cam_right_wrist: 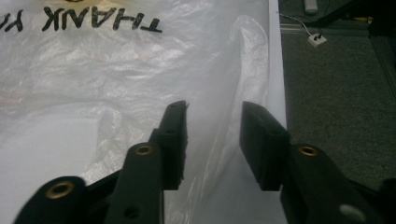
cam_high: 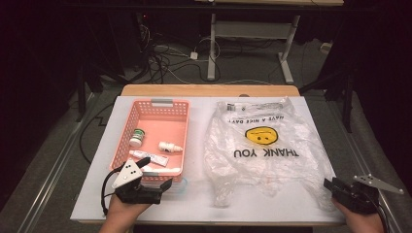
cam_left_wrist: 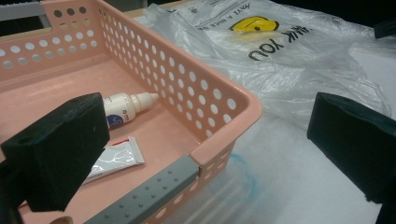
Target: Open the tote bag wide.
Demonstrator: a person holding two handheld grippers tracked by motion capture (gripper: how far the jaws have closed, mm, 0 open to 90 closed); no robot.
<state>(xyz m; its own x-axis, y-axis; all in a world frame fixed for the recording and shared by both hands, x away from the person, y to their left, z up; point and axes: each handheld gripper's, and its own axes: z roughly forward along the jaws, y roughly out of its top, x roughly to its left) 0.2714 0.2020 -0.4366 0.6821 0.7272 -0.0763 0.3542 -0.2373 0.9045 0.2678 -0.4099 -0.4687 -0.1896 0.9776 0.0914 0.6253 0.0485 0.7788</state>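
My right tongs (cam_right_wrist: 212,140) stand apart around a raised fold at the bag's (cam_high: 262,145) near right edge, not yet pinching it. I should close squarely on that fold, taking one layer only, then lift slowly so the mouth opens. My left tongs (cam_left_wrist: 205,144) gape wide astride the basket's (cam_left_wrist: 224,100) near corner, ready for the bottle (cam_left_wrist: 126,106).

Tube (cam_left_wrist: 114,161) partly hidden behind left gripper (cam_left_wrist: 205,135) fingers (cam_left_wrist: 60,149), labels unreadable
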